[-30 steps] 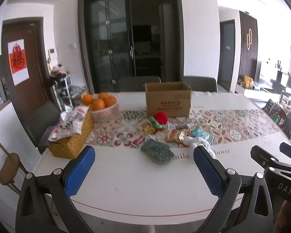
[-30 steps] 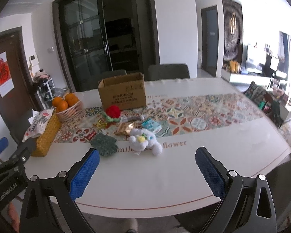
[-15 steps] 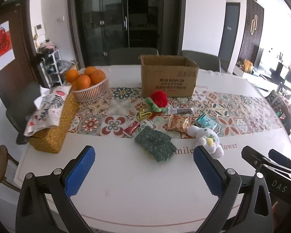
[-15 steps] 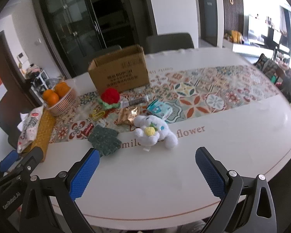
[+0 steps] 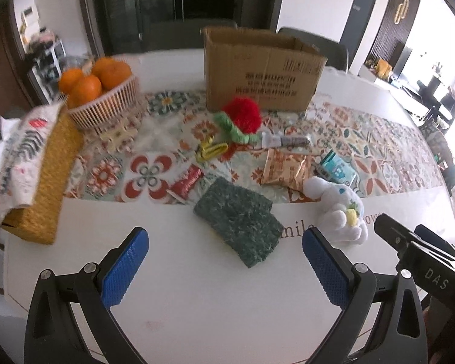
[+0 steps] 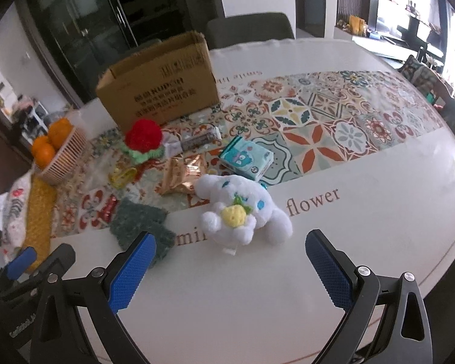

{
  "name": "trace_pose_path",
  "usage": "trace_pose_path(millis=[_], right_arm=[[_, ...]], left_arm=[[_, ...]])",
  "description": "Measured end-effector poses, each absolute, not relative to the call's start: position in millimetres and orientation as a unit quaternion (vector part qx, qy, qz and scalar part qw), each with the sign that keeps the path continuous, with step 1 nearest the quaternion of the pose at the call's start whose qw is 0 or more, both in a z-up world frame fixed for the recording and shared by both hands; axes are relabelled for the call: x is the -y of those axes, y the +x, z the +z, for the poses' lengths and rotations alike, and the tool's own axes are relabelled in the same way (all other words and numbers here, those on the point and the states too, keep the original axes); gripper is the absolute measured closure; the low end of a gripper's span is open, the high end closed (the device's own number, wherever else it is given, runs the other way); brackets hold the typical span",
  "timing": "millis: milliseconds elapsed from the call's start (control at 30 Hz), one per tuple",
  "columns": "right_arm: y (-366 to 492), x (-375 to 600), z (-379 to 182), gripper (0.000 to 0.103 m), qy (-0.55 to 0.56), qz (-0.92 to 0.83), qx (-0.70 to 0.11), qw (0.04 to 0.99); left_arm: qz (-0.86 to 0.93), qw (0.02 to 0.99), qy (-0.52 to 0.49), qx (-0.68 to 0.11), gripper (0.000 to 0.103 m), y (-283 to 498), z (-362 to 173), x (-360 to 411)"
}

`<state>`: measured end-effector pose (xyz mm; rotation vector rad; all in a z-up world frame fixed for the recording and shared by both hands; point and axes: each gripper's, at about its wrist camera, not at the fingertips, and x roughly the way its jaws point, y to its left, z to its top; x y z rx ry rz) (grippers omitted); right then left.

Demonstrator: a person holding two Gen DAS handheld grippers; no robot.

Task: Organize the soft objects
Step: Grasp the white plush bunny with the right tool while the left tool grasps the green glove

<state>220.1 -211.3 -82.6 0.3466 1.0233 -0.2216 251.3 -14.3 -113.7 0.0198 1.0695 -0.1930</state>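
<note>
- Approach step, nothing grasped: left gripper (image 5: 224,268) and right gripper (image 6: 227,268) both wide, empty.
- White plush (image 6: 242,209) lies on worktop (image 6: 333,242), well in front of cardboard box (image 6: 160,91); green knit pad (image 5: 236,215) just left of the plush.
- Next, probably: right gripper straddles plush, closes.

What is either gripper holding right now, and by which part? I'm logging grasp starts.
Nothing. The left gripper and right gripper are both open and empty, short of the green cloth and white plush.

The plush toy (image 6: 242,209) lies well in front of the cardboard box (image 6: 160,91) — the knitted cloth (image 6: 139,221) to its left, the pompom (image 6: 142,135) just before the box.
</note>
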Motion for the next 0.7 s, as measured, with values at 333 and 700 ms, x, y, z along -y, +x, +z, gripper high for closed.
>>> trace_pose_path(millis=[333, 700], right_arm=[[275.1, 228.7, -123.2, 0.003, 0.141, -0.078, -0.538, 0.827], [313.3, 248.1, -173.5, 0.004, 0.157, -0.047, -0.595, 0.787]], left_arm=[[-0.054, 0.817, -0.027, -0.573, 0.0, 286.8, -165.4, 32.8], [-0.019, 0.782, -0.038, -0.621, 0.0, 315.4, -219.3, 54.4]])
